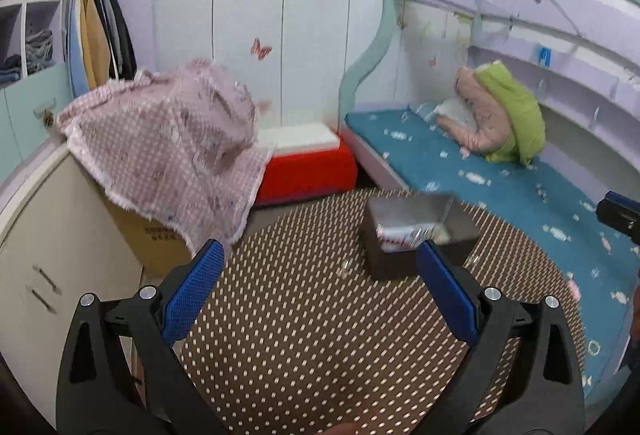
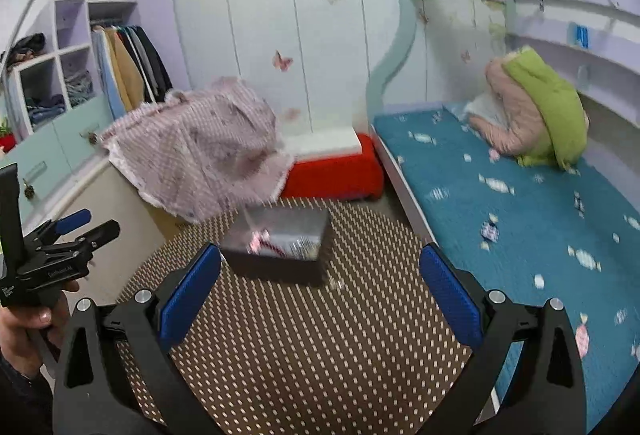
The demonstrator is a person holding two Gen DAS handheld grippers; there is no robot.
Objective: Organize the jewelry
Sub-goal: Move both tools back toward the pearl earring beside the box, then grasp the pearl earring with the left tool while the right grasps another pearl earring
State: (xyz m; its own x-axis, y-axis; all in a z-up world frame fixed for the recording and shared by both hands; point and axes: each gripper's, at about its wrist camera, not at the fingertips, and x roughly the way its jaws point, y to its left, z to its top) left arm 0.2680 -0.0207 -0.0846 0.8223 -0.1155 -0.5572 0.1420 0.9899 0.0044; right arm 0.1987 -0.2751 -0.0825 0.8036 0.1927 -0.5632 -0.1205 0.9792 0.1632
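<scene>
Both the left gripper and right gripper hung spread and empty, evidently poised to approach the dark rectangular metal box on the brown dotted tabletop, a small clear trinket just beside it.

Hardly any words are showing well enough to read.
Small white letters are sitting on the side of the left gripper, but they are too tiny and blurry to make out. Faint dark print is showing on the cardboard box under the cloth, also too blurry. A blue sign is hanging above the bed, its white mark unclear.
</scene>
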